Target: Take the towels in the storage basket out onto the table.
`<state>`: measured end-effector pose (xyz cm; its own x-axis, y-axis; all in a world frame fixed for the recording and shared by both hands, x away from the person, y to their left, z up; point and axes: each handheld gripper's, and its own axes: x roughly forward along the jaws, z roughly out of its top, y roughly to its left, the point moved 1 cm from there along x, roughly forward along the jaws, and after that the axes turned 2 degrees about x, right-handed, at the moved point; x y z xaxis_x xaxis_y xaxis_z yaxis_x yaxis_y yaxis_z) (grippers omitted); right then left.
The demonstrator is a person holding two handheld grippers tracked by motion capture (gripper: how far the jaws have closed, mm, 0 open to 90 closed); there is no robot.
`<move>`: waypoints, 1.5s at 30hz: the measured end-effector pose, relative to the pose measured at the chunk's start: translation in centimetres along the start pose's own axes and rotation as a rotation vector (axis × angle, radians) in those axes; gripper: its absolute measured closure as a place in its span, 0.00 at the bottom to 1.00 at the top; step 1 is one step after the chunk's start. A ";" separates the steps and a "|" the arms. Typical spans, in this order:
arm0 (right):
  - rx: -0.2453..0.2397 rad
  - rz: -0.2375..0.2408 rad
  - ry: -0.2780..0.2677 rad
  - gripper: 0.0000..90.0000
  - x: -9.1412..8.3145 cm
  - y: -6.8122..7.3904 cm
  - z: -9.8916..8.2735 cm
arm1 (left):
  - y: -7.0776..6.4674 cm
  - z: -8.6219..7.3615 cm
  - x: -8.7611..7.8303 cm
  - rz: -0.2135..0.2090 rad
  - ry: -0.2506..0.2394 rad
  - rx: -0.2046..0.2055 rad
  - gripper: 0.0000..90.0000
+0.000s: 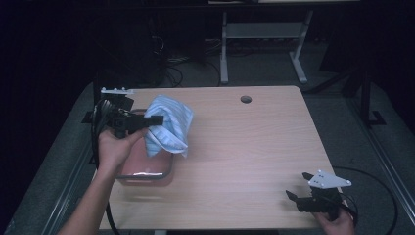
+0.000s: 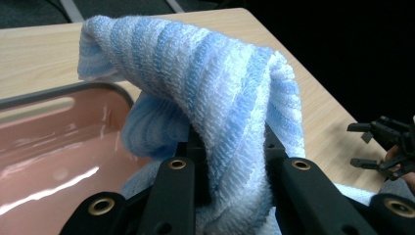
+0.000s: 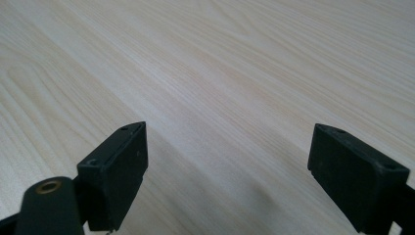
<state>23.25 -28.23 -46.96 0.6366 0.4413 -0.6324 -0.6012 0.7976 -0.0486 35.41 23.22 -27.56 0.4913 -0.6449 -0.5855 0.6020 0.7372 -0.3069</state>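
Nearest the person, at the table's front right corner, the right gripper (image 1: pixel 299 188) rests low over the pale wood-grain table (image 1: pixel 244 147), its two black jaws spread wide with nothing but bare board between them, as the right gripper view makes plain; it looks parked there to stay out of the way while the other hand works, and it sits well apart from everything else. Farther in on the left side, the person's left hand (image 1: pixel 115 147) holds the left gripper (image 1: pixel 155 119) roughly level, pointing toward the table's middle, with its jaws pinched tight on a fold of the soft blue-and-white striped terry cloth (image 1: pixel 169 125). In the left gripper view the cloth (image 2: pixel 215 98) rises from between the jaws and drapes over them in a thick hump, so the grip seems to be taken on a bunched edge and the rest hangs by its own weight. The cloth is lifted clear and hangs over the far right corner of the shallow reddish-pink plastic tray with a dark rim (image 1: pixel 142 174), which lies flat at the table's left edge just under the hand; whether its lowest fold touches the tray or the table I cannot tell. Judging by this, the cloth is being carried either out of the tray or into it, and a high grip keeps it from dragging on the rim
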 end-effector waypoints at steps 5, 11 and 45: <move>0.006 -0.005 -0.001 0.16 -0.1 -0.2 -0.1 | -0.5 0.5 0.9 -0.011 0.007 0.011 0.83; 0.008 -0.010 -0.002 0.16 -0.2 -0.3 -0.3 | -1.0 1.0 2.3 -0.023 0.023 0.019 0.83; 0.014 0.000 -0.018 0.16 -0.5 -0.3 0.0 | -4.7 1.8 9.2 -0.091 0.117 0.080 0.83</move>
<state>23.12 -28.72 -46.57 0.6454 0.4480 -0.6187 -0.5943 0.8033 -0.0383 38.19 13.44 -30.17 0.3587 -0.6769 -0.6428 0.6909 0.6556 -0.3048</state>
